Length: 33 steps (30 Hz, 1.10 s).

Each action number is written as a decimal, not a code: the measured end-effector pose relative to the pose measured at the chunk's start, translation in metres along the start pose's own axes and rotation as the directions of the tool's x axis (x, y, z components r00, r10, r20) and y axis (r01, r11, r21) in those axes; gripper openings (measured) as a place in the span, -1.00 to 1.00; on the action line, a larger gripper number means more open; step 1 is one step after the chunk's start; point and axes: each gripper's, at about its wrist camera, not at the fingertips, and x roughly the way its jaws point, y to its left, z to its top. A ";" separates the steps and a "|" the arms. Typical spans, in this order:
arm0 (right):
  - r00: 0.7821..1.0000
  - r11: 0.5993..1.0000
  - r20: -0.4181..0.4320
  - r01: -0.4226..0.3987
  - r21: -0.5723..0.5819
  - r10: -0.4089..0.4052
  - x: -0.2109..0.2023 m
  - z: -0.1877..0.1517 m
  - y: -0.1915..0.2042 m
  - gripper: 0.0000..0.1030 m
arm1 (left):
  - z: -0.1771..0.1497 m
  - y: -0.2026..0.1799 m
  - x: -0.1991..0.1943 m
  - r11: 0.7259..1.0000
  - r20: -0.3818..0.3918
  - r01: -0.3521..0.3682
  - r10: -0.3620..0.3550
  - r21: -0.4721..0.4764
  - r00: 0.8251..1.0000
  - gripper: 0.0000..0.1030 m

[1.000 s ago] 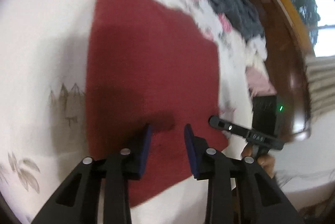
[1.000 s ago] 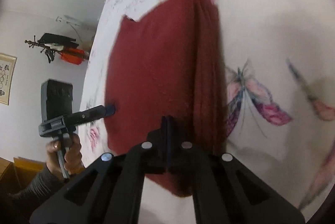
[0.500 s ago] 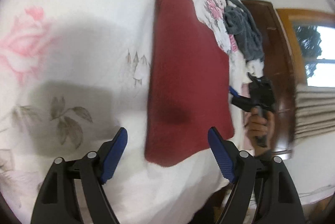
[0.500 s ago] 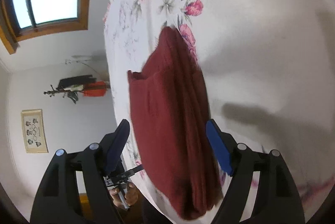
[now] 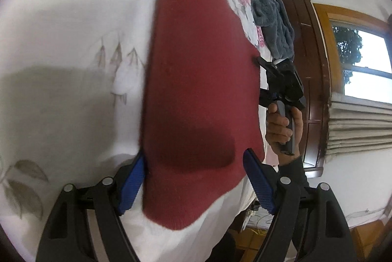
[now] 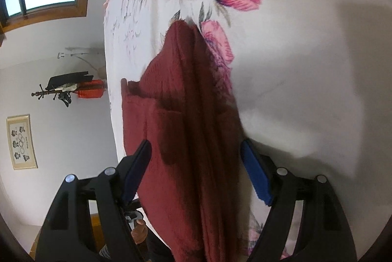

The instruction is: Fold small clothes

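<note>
Over the folded red sweater [image 5: 201, 80], both grippers, left [image 5: 196, 184] and right [image 6: 196, 173], gape wide; closing now would probably bunch its layers.

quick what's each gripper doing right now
Left gripper: open, holding nothing, over the red garment.
Right gripper: open, holding nothing.

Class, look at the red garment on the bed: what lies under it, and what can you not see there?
The red garment lies on a white flowered bedsheet, which shows all around it. The sheet directly beneath is covered, and the garment's own lower folded layers are hidden except at the edge.
</note>
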 end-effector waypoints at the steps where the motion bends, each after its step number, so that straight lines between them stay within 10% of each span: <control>1: 1.000 1.000 -0.001 -0.004 -0.002 0.004 0.000 0.001 0.000 0.45 | -0.001 0.002 0.000 1.000 0.003 0.008 -0.008 -0.008 1.000 0.54; 17: 0.999 0.997 -0.033 -0.037 -0.070 0.035 0.031 0.010 0.023 0.46 | -0.005 -0.019 0.028 0.999 -0.108 -0.053 0.053 0.010 0.993 0.54; 21: 0.998 0.997 -0.036 -0.045 -0.065 0.043 0.034 0.011 0.021 -0.16 | -0.009 -0.018 0.024 0.993 -0.101 -0.119 0.119 0.011 0.988 0.00; 33: 0.999 0.994 0.037 -0.033 -0.109 0.037 0.030 -0.005 0.039 -0.38 | -0.005 -0.029 0.017 0.981 -0.111 -0.190 0.193 0.035 0.975 -0.49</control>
